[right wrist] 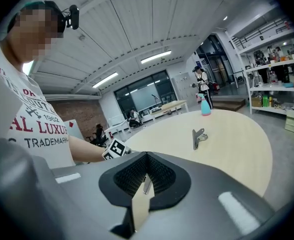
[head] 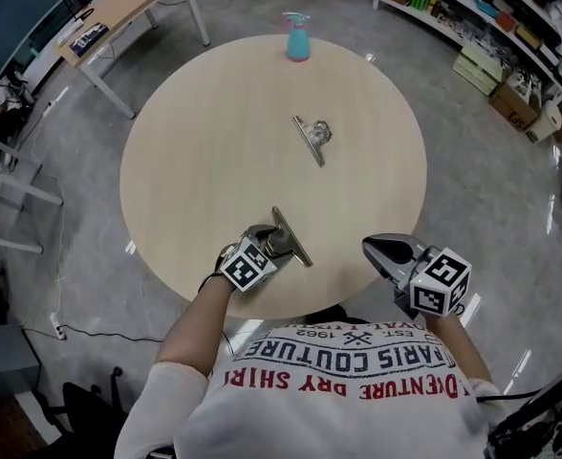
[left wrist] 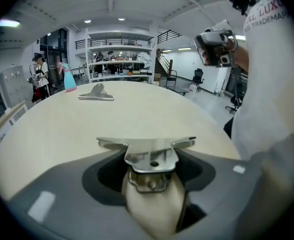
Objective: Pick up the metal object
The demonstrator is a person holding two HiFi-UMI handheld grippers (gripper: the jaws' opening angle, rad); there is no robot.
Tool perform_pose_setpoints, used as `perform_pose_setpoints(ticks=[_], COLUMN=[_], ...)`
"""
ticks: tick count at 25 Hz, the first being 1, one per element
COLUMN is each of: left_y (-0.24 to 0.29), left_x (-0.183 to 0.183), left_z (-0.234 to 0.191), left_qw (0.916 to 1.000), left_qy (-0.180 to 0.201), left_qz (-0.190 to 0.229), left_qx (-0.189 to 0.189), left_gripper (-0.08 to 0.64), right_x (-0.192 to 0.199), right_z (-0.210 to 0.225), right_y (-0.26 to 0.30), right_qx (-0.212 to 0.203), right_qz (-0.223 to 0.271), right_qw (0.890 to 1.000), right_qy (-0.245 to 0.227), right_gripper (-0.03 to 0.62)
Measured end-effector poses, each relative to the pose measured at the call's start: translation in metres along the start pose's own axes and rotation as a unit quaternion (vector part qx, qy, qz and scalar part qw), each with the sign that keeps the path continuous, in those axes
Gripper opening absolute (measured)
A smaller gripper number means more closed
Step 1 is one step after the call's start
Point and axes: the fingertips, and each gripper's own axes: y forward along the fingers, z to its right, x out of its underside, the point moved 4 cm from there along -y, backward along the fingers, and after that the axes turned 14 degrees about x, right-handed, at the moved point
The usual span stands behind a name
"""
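The left gripper (head: 273, 243) has its jaws partly apart, pads apparently pressed on the handle of a shiny steel bulldog clip (head: 293, 238) lying by the near edge of the round pale wooden table (head: 195, 161). The right gripper (head: 381, 250) hangs just off that edge, jaws almost together, empty. With only the slick handle pinched, the clip could swivel or slip free when lifted.
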Motion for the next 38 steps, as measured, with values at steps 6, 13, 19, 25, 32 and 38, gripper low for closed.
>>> perform_pose_setpoints(ticks=[6, 13, 19, 25, 32, 38], left_y=[0.001, -0.081, -0.175, -0.205, -0.204, -0.219], left_x=[-0.001, -0.068, -0.124, -0.114, -0.084, -0.066], left_z=[0.000, 0.025, 0.078, 0.102, 0.124, 0.146], left_qw=[0.9993, 0.9756, 0.9491, 0.9398, 0.9355, 0.9349], left_qy=[-0.024, -0.077, -0.035, -0.039, -0.052, -0.048], left_qz=[0.026, 0.201, 0.305, 0.331, 0.342, 0.341], left_qx=[-0.013, -0.044, -0.070, -0.077, -0.071, -0.087], left_gripper=[0.287, 0.287, 0.287, 0.286, 0.287, 0.286], right_x=[0.000, -0.022, -0.049, -0.051, -0.027, -0.016], right_z=[-0.004, -0.019, -0.041, -0.071, -0.087, -0.118], right_y=[0.000, -0.002, -0.005, -0.003, -0.011, -0.025], right_qx=[0.002, 0.000, -0.014, -0.031, -0.024, -0.025], right_qz=[0.004, 0.033, 0.080, 0.086, 0.073, 0.076], right_qw=[1.000, 0.999, 0.995, 0.993, 0.995, 0.995], right_qy=[-0.005, -0.025, -0.053, -0.073, -0.061, -0.064], right_gripper=[0.002, 0.002, 0.002, 0.002, 0.002, 0.002])
